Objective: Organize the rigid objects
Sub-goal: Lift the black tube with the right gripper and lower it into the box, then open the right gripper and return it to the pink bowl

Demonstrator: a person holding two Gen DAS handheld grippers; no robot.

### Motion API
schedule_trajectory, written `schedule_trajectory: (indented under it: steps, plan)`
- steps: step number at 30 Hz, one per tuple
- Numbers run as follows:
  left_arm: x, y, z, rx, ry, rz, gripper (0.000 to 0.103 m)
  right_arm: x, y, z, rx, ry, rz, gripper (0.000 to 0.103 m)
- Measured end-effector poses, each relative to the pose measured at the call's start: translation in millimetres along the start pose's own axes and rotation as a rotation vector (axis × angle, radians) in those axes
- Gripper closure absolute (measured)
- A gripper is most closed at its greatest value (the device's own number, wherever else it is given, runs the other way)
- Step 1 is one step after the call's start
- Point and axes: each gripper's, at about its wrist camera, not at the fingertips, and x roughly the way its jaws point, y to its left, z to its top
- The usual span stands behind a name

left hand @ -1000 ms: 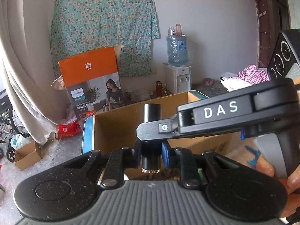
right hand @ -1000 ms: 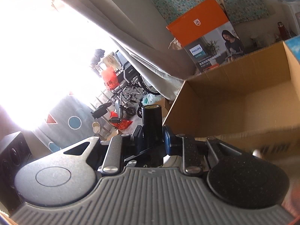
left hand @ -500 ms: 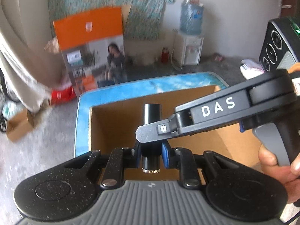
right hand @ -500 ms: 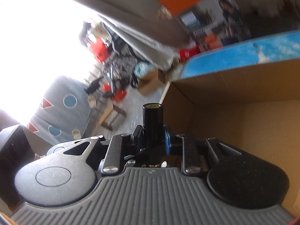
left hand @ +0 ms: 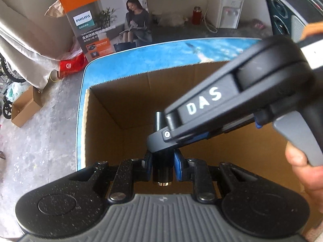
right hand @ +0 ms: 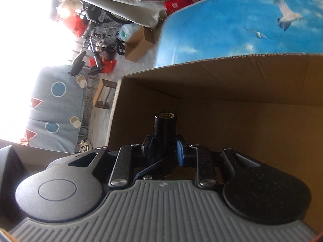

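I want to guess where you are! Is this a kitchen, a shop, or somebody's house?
Probably a room in somebody's house, used partly for storage. A water dispenser stands by the wall, a Philips box leans beside a curtain, and a wheelchair sits near the bright doorway.

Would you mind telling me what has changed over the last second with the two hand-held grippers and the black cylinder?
Both hand-held grippers tipped down over the cardboard box: the wall and water dispenser slid up out of frame, and the box interior now fills both views. Nothing was released. The left hand-held gripper and right hand-held gripper stay clamped on the black cylinder, crossed as before.
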Motion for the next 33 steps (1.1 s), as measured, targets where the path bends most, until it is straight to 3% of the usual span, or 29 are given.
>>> schedule_trajectory:
  steps: [6,11,13,19,24,33]
  plan:
    - [4.3,-4.6,7.3,0.028,-0.024,0.058,0.079,22.1,-14.1,16.1,0.021,0.013,-0.03,0.079]
    - [-7.8,-3.4,7.6,0.025,-0.06,0.065,0.078,31.5,-18.6,20.9,0.037,-0.001,-0.039,0.07]
    - [-14.8,-2.0,6.2,0.018,-0.073,0.059,0.075,28.9,-16.1,20.5,0.026,-0.012,-0.042,0.063]
    - [-57.0,2.7,-10.4,-0.016,-0.162,0.019,0.064,-12.0,10.2,6.0,-0.052,-0.085,-0.045,0.059]
    - [-113.7,5.5,-41.9,-0.052,-0.279,-0.016,0.046,-83.1,43.6,-39.6,-0.178,-0.207,-0.044,0.058]
    - [-179.0,-6.7,-119.4,-0.099,-0.382,-0.085,0.039,-189.6,59.9,-168.2,-0.302,-0.42,0.042,0.057]
